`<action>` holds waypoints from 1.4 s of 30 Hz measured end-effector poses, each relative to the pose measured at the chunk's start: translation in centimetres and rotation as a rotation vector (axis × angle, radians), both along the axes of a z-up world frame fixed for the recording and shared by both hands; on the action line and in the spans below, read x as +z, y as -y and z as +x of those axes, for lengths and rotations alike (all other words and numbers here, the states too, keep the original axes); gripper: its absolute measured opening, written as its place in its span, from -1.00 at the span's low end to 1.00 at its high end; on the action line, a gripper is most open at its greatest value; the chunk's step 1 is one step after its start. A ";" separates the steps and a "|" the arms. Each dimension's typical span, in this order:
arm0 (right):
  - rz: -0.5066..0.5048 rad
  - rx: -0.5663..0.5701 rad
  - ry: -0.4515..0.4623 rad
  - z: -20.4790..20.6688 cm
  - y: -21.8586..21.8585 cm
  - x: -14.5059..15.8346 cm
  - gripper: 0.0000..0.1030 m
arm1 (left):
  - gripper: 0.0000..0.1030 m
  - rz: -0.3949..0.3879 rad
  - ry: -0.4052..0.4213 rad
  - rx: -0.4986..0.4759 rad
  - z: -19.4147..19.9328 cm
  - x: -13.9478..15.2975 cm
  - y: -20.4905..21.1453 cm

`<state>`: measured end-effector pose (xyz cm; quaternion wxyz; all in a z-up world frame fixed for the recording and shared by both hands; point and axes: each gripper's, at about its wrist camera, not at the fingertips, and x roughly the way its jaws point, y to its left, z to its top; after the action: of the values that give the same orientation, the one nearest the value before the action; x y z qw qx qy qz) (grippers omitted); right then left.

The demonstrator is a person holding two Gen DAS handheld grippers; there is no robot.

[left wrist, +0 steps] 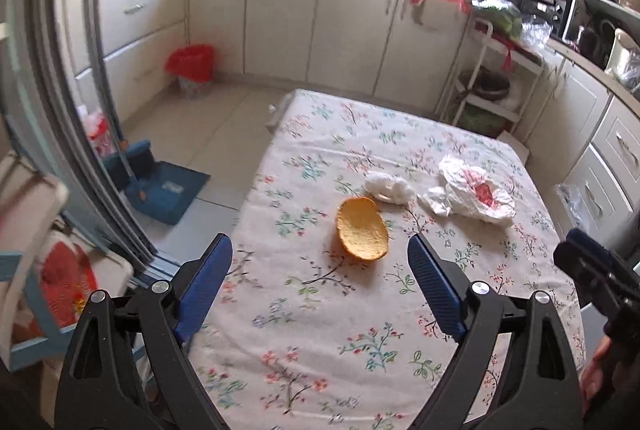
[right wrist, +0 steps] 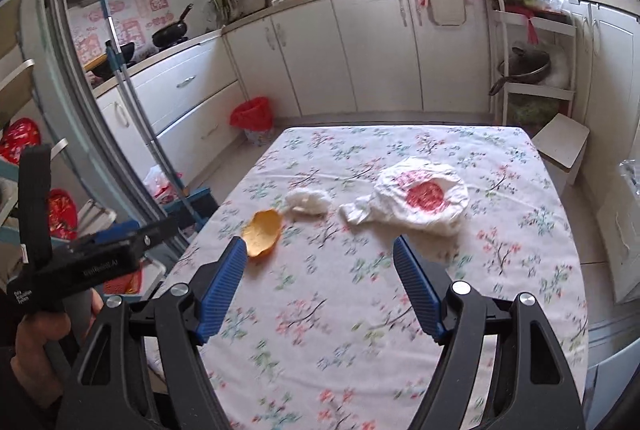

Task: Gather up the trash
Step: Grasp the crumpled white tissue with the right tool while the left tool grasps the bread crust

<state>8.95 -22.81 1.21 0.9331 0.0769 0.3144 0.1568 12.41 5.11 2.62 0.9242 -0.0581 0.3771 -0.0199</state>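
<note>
I saw a matt floral cloth (right wrist: 400, 310) covering the table, with a rough, dimpled orange peel (left wrist: 362, 228), a soft crumpled tissue (left wrist: 390, 187) and a thin, wrinkled plastic bag (right wrist: 420, 199) lying on it. My left gripper (left wrist: 320, 254) had ribbed blue pads (left wrist: 434, 290) on matt black plastic arms with shiny metal pins. The cabinets (right wrist: 372, 45) looked smooth and faintly glossy, and the bin wore a glossy red plastic liner (right wrist: 252, 113).
</note>
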 end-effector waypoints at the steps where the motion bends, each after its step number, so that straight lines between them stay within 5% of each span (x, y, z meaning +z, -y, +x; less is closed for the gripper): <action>1: -0.007 -0.003 -0.008 0.7 0.0 -0.2 0.42 | 0.65 0.011 -0.002 -0.007 0.4 -0.2 0.3; 19: -0.083 -0.074 -0.095 8.5 1.3 -3.2 0.42 | 0.65 0.074 -0.163 -0.054 8.3 -5.2 2.2; 29: -0.141 0.075 -0.079 11.6 -4.0 -4.7 0.41 | 0.60 0.073 -0.232 -0.057 10.1 -7.4 2.5; 42: -0.171 0.195 -0.175 15.8 -8.4 -7.8 -0.37 | 0.39 0.076 -0.257 -0.067 10.3 -8.5 2.8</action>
<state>24.75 -14.44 -6.62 0.8855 -0.0202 0.4129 0.2121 22.66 2.31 -5.85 0.8687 -0.0124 0.4944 -0.0286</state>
